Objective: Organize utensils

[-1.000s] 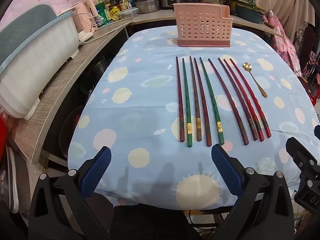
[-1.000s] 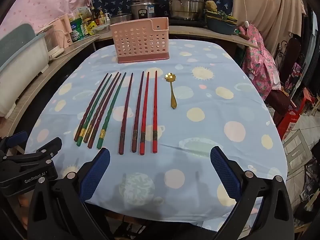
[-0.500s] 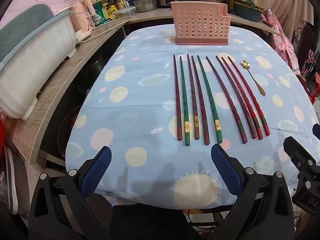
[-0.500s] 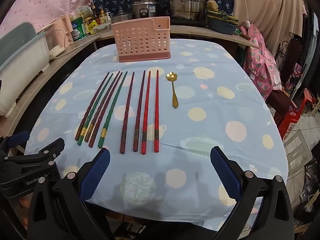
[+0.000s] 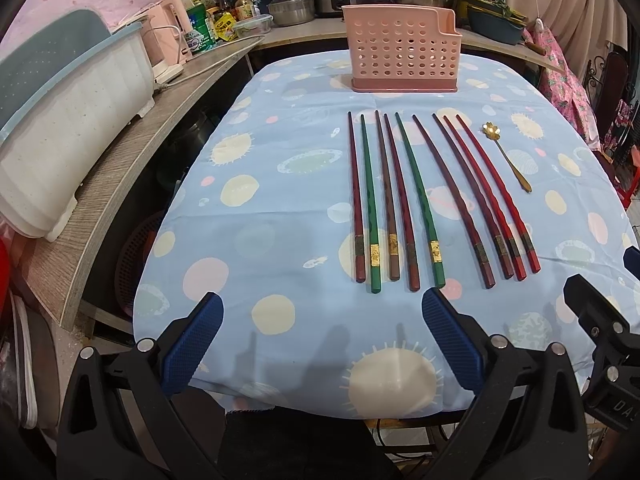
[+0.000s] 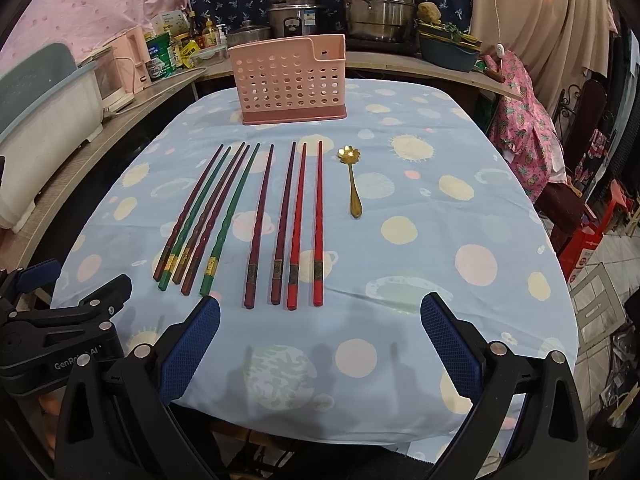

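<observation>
Hovering at the near edge of the table, the left gripper [image 5: 320, 340] and the right gripper [image 6: 320, 340] both stand with their blue-padded fingers wide apart and nothing between them. Each camera cuts off its own gripper at the bottom of the frame, so only the black arms and the pads show; the left gripper also appears at the near left of the right wrist view [image 6: 60, 320], its printed label partly out of frame.

Nine long lacquered chopsticks [image 5: 424, 200] [image 6: 256, 220] lie side by side on the pale blue tablecloth with round sun and planet prints [image 5: 260, 220] — two green, the rest dark red, brown or bright red, tips pointing far. Just right of them lies a small gold spoon with a flower-shaped bowl [image 5: 506, 156] [image 6: 352, 180], apart from the nearest chopstick.

At the far end stands a pink perforated plastic utensil holder [image 5: 402, 56] [image 6: 290, 78]; its inside is hidden behind its front wall, so any dividers cannot be made out.

On the far counter the steel pots [image 6: 376, 4] are cropped in the left view, and the bottle labels are too small to read — a white and blue plastic tub [image 5: 60, 128] fills the left.
</observation>
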The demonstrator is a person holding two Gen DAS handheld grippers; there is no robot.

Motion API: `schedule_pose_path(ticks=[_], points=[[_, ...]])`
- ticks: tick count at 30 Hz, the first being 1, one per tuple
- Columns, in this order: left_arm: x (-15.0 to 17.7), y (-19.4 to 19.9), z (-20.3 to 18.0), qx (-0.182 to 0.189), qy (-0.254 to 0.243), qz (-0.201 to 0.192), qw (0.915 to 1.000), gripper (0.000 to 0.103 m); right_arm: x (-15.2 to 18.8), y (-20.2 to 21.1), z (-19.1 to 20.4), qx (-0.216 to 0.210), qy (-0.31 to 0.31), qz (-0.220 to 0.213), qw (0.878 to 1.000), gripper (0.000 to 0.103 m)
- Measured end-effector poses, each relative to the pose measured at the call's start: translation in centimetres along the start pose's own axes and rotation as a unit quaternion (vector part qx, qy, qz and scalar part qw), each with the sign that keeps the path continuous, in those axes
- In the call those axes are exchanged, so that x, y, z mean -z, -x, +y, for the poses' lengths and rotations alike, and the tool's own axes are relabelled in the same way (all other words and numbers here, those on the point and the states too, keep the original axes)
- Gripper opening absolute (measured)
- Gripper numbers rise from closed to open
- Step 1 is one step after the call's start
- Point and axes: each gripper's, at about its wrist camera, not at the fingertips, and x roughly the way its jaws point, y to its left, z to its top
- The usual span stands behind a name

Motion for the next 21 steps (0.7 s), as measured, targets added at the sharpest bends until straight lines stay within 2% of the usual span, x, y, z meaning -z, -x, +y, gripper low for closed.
schedule_pose_path(ticks=[21], points=[[0.02,0.16,0.01,-0.001,-0.001,-0.004,1.0000,0.095,-0.06,0.15,0.19,-0.001,0.000,-0.001,1.000,0.096]])
